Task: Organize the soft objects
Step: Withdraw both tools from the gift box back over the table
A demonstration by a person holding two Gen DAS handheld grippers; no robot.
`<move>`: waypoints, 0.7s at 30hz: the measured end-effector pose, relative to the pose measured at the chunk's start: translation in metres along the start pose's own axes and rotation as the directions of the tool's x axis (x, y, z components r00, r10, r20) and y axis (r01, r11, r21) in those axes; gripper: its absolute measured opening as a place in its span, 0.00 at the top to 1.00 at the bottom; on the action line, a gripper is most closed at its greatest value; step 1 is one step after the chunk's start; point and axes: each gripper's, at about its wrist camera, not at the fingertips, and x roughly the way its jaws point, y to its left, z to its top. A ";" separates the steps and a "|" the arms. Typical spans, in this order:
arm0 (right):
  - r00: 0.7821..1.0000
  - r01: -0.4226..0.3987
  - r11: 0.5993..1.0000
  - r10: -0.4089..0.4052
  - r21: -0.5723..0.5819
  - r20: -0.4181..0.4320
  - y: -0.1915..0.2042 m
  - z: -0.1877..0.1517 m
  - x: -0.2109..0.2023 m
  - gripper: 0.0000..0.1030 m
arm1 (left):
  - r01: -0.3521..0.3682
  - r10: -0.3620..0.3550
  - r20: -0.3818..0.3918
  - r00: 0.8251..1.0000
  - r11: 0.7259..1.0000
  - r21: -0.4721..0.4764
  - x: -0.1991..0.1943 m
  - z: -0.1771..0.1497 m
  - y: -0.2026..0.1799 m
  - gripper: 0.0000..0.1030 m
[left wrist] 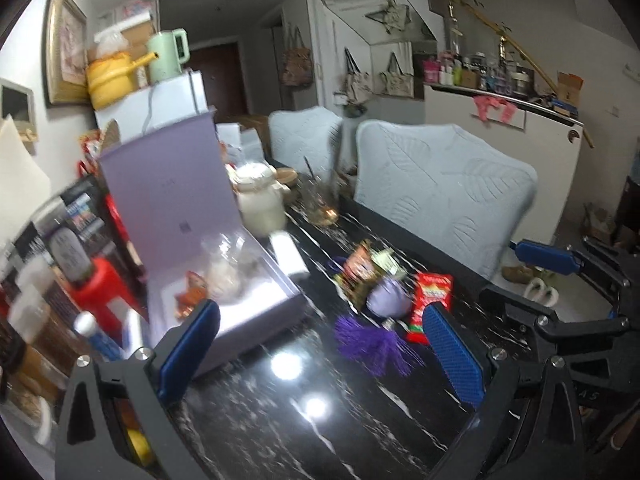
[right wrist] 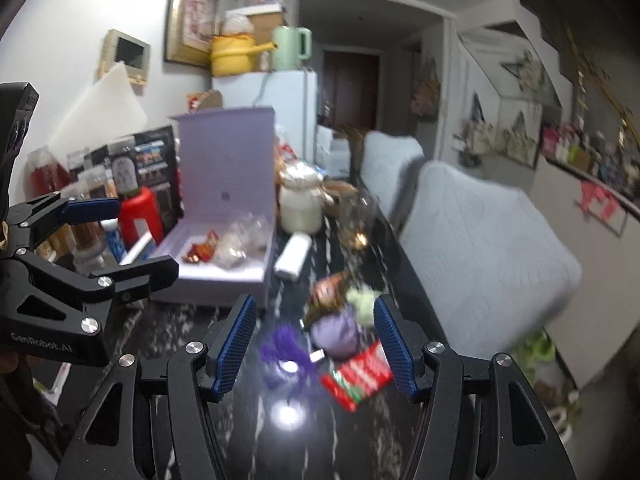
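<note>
Left gripper [left wrist: 320, 354] and right gripper [right wrist: 316, 346] wide open, empty, above table [left wrist: 304, 432]

Bare tabletop [right wrist: 240, 420] lies open at 6 o'clock; the open box [right wrist: 224, 256] blocks 10 o'clock, chairs [right wrist: 480, 240] wall off 2 o'clock.

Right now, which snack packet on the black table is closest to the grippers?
The red packet, lying flat on the table beside the purple tassel. The brown packet lies farther back, behind the lilac pouch.

Glossy black table [left wrist: 280, 420]; quilted chair cover [left wrist: 440, 192]
</note>
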 end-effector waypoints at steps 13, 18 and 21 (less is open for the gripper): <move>0.990 0.055 0.991 -0.039 0.123 -0.134 -0.036 -0.077 0.000 0.40 | 0.092 -0.092 -0.104 0.990 0.996 0.002 0.051 -0.037 -0.037 0.00; 0.985 0.080 0.981 -0.050 0.179 -0.165 -0.056 -0.096 0.010 0.40 | 0.060 -0.061 -0.145 0.988 0.998 -0.013 0.075 -0.041 -0.042 0.00; 0.982 0.087 0.978 -0.052 0.191 -0.181 -0.066 -0.103 0.019 0.40 | 0.083 -0.086 -0.174 0.981 0.996 -0.025 0.090 -0.045 -0.046 0.00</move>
